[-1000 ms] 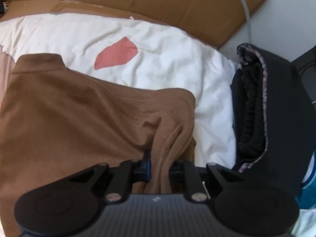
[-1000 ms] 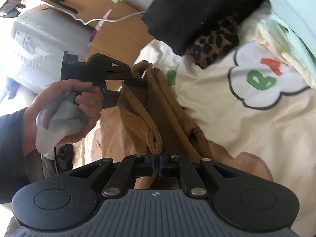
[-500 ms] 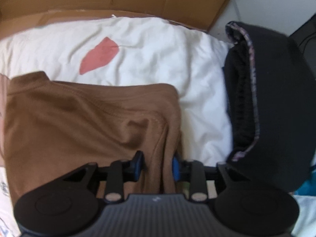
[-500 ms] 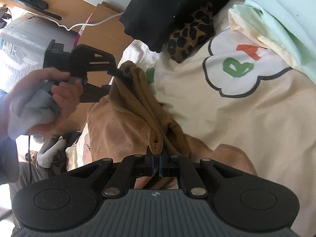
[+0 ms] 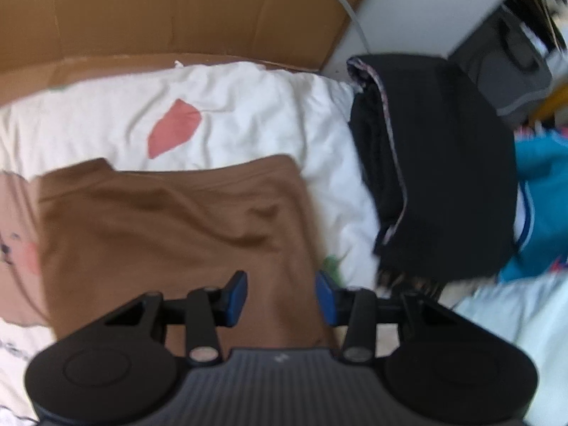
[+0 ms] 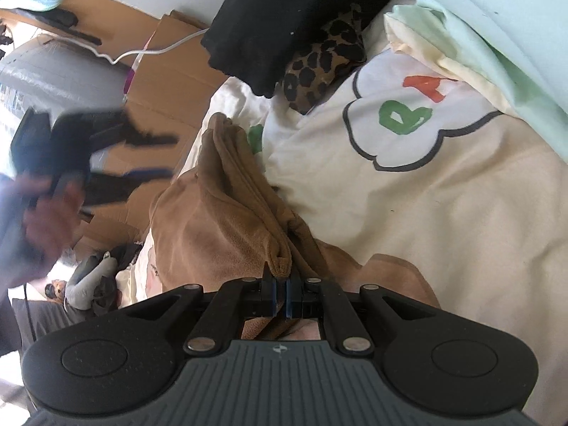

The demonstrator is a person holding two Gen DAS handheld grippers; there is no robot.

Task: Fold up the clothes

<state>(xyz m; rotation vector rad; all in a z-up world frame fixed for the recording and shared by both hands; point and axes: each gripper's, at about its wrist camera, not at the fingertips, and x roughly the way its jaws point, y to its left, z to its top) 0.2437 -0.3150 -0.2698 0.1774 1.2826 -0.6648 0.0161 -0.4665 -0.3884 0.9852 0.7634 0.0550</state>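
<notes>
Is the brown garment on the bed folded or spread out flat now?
Folded. The brown garment lies doubled, with stacked layers along its edge; the right gripper pinches one corner.

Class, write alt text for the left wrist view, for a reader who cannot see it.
The left gripper, jaws opening and pressing on nothing, hangs over a brown garment lying folded on a white sheet. A black garment lies to the right, with cardboard behind the sheet; the picture is blurred.

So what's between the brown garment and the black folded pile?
In the left wrist view, only bare white bedsheet separates the brown garment from the black folded pile.
</notes>
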